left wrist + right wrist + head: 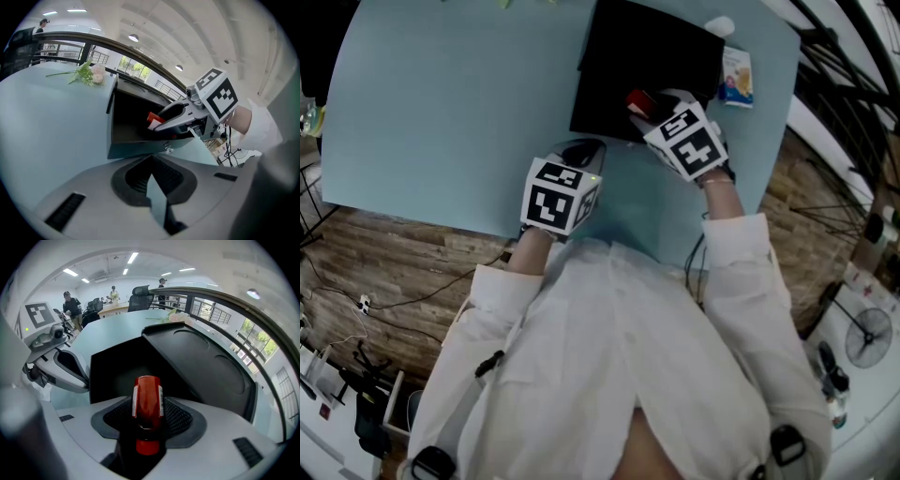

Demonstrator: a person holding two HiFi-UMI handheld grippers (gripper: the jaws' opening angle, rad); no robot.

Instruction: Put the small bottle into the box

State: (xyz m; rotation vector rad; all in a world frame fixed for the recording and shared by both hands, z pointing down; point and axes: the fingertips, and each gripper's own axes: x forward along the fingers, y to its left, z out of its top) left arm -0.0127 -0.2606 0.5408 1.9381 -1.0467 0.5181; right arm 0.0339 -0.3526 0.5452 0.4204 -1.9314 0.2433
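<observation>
- Pinched between the jaws of the right tool: the small bottle, red with a white label strip down its side, pointing away from the camera toward the open black box
- In the head view, bottle and jaw tips just past the near wall of the box, at 6 o'clock of its dark inside; not yet set down, by the look of it
- Raised lid leaning back at 2 o'clock in the right tool view
- Left tool pressed together on nothing, low over the pale blue counter, at 7 o'clock of the box and apart from it, so no steadying of the box
- Main risk: letting go this high, hence a drop, a bounce inside, or a roll back out over the near wall
- Second risk: a knock of jaw tips or bottle against the near wall or the lid on the way down, enough to shove the unheld box across the counter or tip the lid forward
- Third risk: smooth round body held on two narrow pads, liable to twist or slip out under a looser or uneven squeeze
- Small carton at 3 o'clock of the box, well clear of the path, unlikely to interfere
</observation>
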